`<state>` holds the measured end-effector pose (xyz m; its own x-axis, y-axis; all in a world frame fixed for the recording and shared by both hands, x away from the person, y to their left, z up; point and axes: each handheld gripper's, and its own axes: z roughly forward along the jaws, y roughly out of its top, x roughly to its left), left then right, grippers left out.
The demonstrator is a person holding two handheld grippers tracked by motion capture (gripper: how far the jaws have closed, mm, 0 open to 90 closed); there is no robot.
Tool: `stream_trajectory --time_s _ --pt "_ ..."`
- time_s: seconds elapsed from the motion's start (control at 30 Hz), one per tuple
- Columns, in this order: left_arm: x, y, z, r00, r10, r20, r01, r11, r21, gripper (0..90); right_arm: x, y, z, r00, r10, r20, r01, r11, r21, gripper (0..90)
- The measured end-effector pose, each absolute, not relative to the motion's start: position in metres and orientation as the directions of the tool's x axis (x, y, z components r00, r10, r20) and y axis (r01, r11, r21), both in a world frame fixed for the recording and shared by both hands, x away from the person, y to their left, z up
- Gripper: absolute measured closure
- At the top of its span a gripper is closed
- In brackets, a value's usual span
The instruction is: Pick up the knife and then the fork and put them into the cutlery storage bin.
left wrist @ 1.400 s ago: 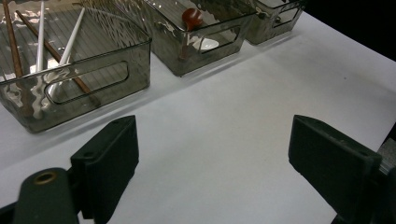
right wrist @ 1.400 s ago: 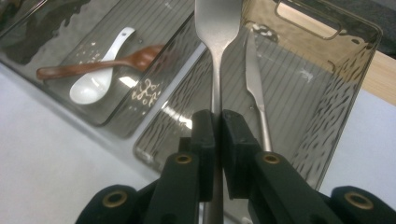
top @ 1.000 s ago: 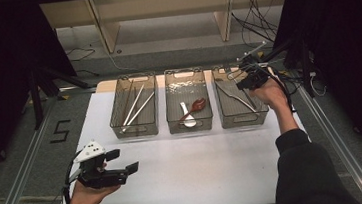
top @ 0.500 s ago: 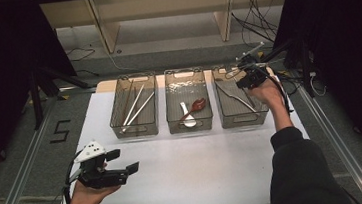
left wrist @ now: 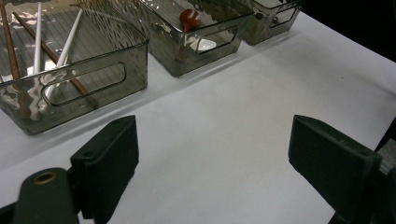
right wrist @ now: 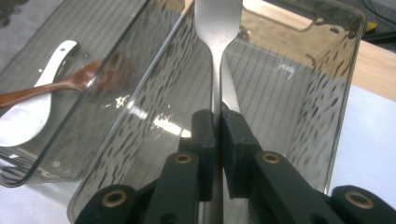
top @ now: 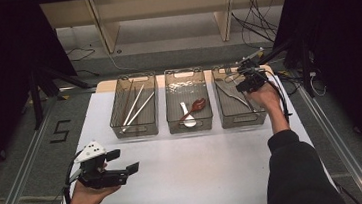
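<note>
Jaws right: right gripper [right wrist: 217, 126] clamped on the flat stem of a metal utensil [right wrist: 217, 28], pads pinching it from both sides.
Jaws left: left gripper [left wrist: 212, 154] spread wide, nothing between the pads.
Utensil: silver, upright along the jaws in the right gripper view, broad end up, over the right bin [top: 241, 119]; which kind of utensil cannot be told.
Right gripper place: in the high view, right gripper [top: 248, 75] above the far end of the right bin, person's arm reaching in from the lower right.
Right bin contents: another metal piece [top: 232, 94] lies slanted inside.
Middle bin: middle bin [top: 190, 123] holds a white spoon [top: 186, 116] and a reddish-brown spoon [top: 195, 106], crossing.
Left bin: left bin [top: 136, 129] holds chopsticks [top: 136, 106], pale and dark.
Left gripper place: left gripper [top: 122, 163] low over the bare white table [top: 200, 165], near the front left edge, well apart from the bins.
</note>
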<state>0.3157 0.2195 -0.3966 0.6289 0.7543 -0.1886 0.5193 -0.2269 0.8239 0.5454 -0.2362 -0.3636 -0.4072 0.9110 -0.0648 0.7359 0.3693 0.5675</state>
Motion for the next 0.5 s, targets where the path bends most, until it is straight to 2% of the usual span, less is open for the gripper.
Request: stream_trajectory --time_s 0.5 --pt "0.3156 0.2196 -0.3966 0.628 0.755 -0.188 0.520 -0.227 0.824 15.5 0.5463 -0.2334 -0.3740 -0.403 0.914 -0.046 0.754 0.360 0.549 82.3"
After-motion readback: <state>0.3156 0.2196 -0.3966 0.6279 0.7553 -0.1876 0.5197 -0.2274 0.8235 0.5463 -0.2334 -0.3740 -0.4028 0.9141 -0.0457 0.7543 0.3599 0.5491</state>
